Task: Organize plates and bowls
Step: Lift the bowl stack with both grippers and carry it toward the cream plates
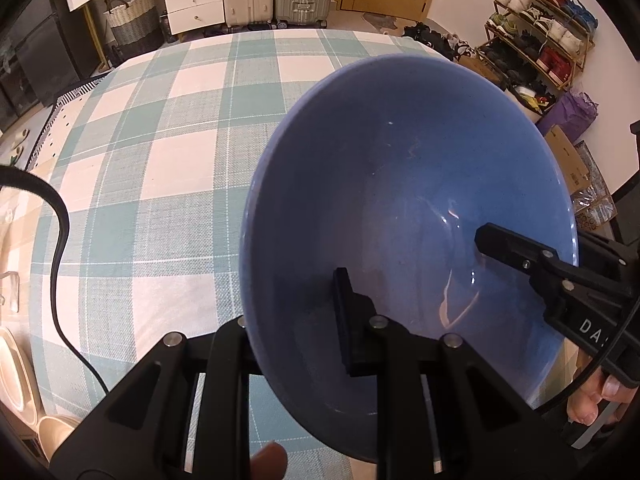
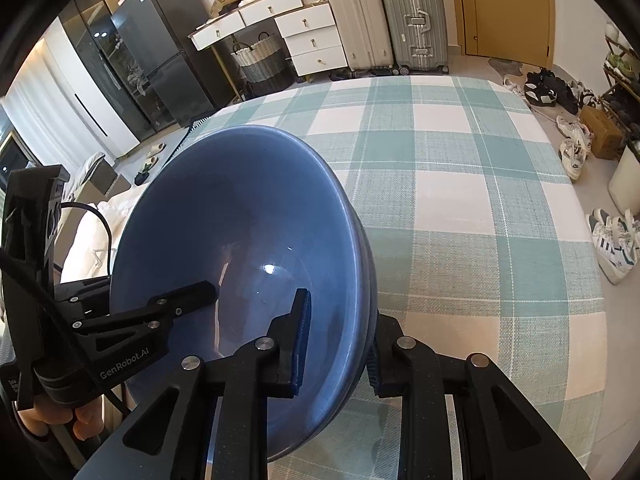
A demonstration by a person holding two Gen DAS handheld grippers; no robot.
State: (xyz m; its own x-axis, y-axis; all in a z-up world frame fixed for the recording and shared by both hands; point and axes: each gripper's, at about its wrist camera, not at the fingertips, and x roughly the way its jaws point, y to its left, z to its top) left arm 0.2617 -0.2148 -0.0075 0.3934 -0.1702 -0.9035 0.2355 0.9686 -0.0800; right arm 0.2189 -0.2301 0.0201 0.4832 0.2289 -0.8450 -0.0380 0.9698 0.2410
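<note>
The jaws of the left gripper (image 1: 296, 320) pinch the rim of the blue bowl (image 1: 408, 208) at about 7 o'clock in the left wrist view, one finger inside the wall and one outside. The jaws of the right gripper (image 2: 340, 344) clamp the same bowl's (image 2: 248, 248) rim at about 5 o'clock in the right wrist view, again straddling the wall. The bowl hangs tilted above the checked tabletop (image 1: 160, 160), mouth facing both cameras, apparently clear of the cloth. Each gripper sits on an opposite side of the rim, so neither is nearer. A cream dish (image 1: 16, 376) lies at 8 o'clock near the left gripper; setting the bowl down probably means lowering toward that side.
</note>
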